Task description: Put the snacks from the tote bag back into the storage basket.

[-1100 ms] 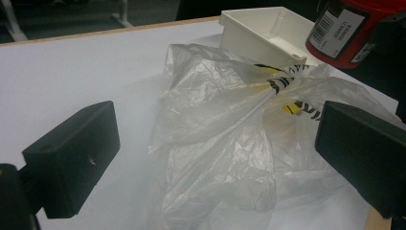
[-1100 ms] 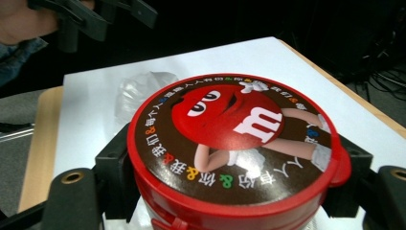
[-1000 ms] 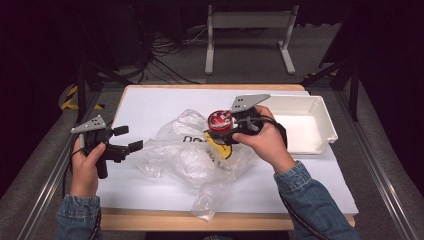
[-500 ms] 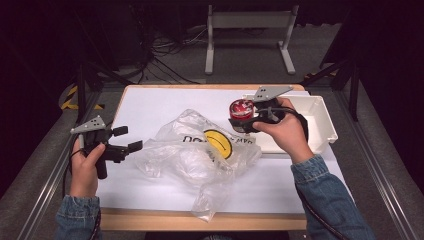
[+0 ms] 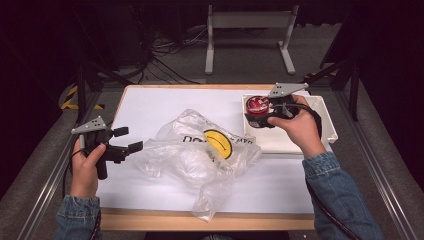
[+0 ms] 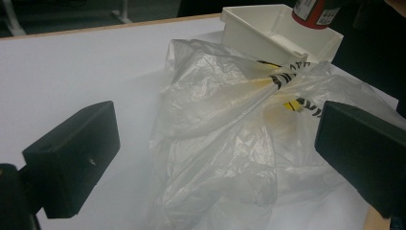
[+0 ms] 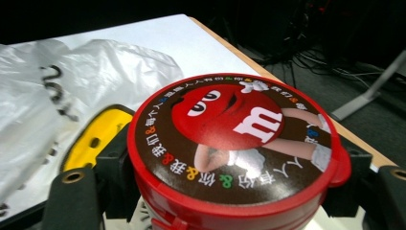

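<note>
My right gripper (image 5: 259,111) is shut on a round red candy tub (image 5: 258,105) with a cartoon lid (image 7: 234,139), held upright just above the left end of the white tray (image 5: 300,145). The tub's red side (image 6: 313,12) is above the tray (image 6: 268,28) in the left gripper view. A crumpled clear plastic bag (image 5: 200,150) with a yellow smiley print lies in the middle of the white table top (image 5: 150,107). My left gripper (image 5: 127,140) stands open at the table's left, pointing at the bag (image 6: 230,139), with nothing between its jaws.
The tray stands at the table's right side, near the back. A metal frame (image 5: 250,35) and loose cables (image 5: 165,55) sit on the floor beyond the table's far edge. Bare table top lies behind and to the left of the bag.
My right gripper has carried the red tub from over the bag rightward and away, to above the tray's left end. The left gripper has stayed put.
</note>
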